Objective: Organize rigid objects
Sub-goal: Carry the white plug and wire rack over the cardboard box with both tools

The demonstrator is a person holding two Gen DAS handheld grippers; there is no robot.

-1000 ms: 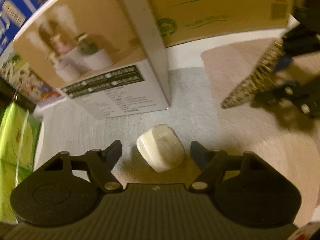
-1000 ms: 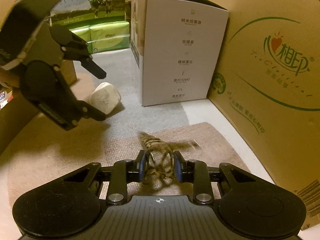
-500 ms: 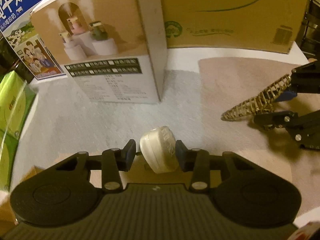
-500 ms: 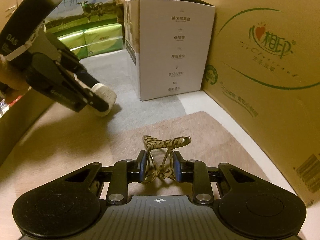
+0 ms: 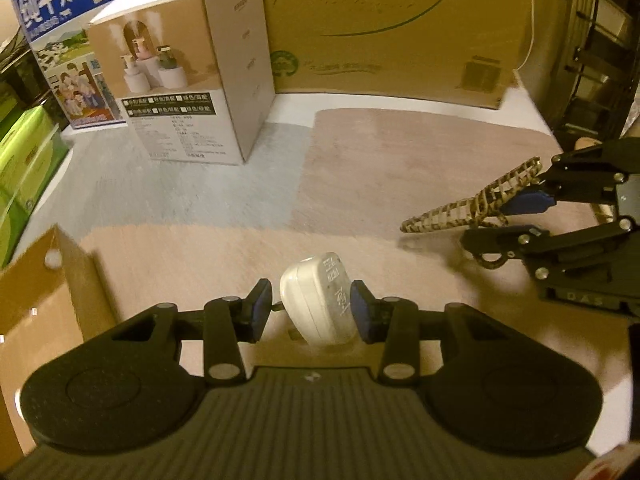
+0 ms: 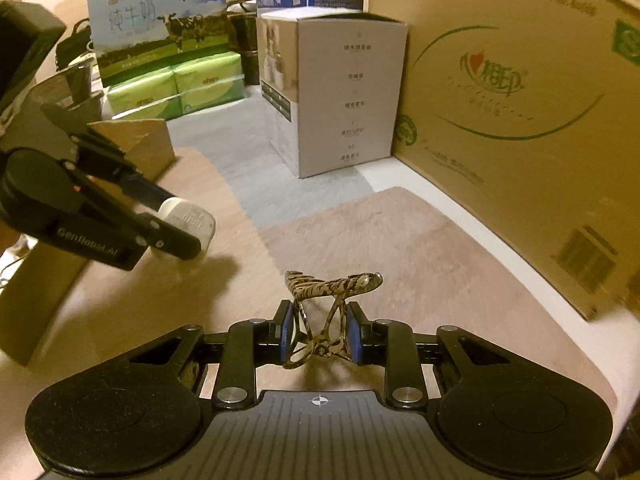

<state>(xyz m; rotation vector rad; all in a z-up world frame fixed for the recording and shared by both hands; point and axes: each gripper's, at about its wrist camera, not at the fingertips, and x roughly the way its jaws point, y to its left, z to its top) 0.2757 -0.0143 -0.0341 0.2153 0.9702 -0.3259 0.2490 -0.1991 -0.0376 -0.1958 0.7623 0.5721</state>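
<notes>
My left gripper [image 5: 312, 306] is shut on a white plug adapter [image 5: 320, 304] and holds it above the tan mat [image 5: 400, 160]. It shows at the left of the right wrist view [image 6: 176, 232] with the adapter [image 6: 190, 218] between its fingers. My right gripper [image 6: 320, 332] is shut on a leopard-print hair claw clip [image 6: 330, 300], held above the mat. In the left wrist view that gripper [image 5: 520, 216] is at the right, with the clip [image 5: 472, 206] pointing left.
A white product box [image 5: 188, 80] stands on the grey mat at the back. A large brown carton [image 6: 520, 100] lines the right side. Milk cartons [image 6: 160, 24] and green tissue packs [image 6: 176, 88] stand far left. An open cardboard box [image 5: 36, 300] is at the near left.
My left gripper closed on the white adapter and lifted it off the floor, moving back from the white box. My right gripper kept hold of the clip and stayed raised.
</notes>
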